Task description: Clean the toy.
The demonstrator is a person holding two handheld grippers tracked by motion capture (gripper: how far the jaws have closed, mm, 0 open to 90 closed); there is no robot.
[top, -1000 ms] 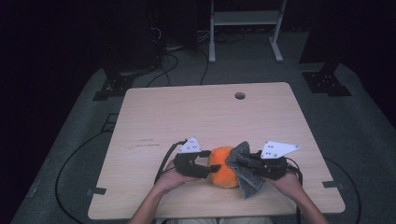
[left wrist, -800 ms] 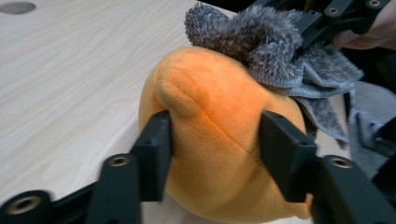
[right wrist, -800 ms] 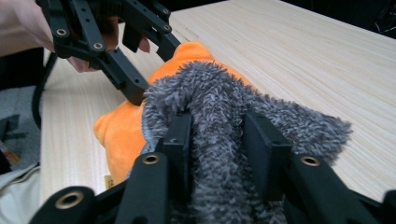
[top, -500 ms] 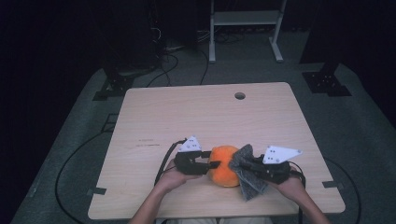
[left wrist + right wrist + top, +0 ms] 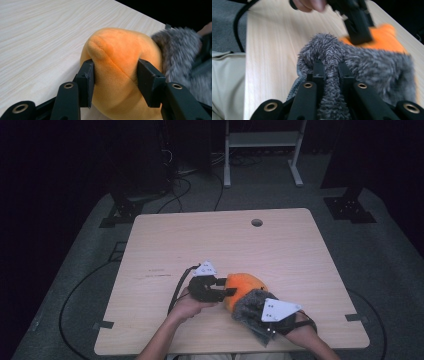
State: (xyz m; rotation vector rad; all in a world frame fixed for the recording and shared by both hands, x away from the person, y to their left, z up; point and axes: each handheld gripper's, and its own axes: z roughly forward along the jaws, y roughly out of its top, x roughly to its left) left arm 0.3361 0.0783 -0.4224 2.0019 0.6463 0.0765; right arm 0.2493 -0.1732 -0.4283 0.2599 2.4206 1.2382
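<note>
Where the forearms enter at the bottom of the high view, the right gripper (image 5: 252,312) sits lowest and nearest, at lower centre-right, its jaws pinched tight on a fold of the grey furry cover (image 5: 248,306); the right gripper view confirms the fur (image 5: 352,65) squeezed between the two black jaws. Just above and to the left, the left gripper (image 5: 225,291) clamps the orange plush ball (image 5: 246,285), and in the left gripper view its pads (image 5: 87,81) press into the soft sides of the ball (image 5: 120,60), denting it. Ball and cover lie together near the lower middle of the wooden table (image 5: 210,245), the cover wrapping the ball's lower-right flank while its upper-left part shows bare orange. Judged from this layout, the coming move turns on one relation: the ball lies up and to the left of the right gripper's pinch, so the cover would slide along that diagonal line joining the two grippers, with the left one anchoring.
</note>
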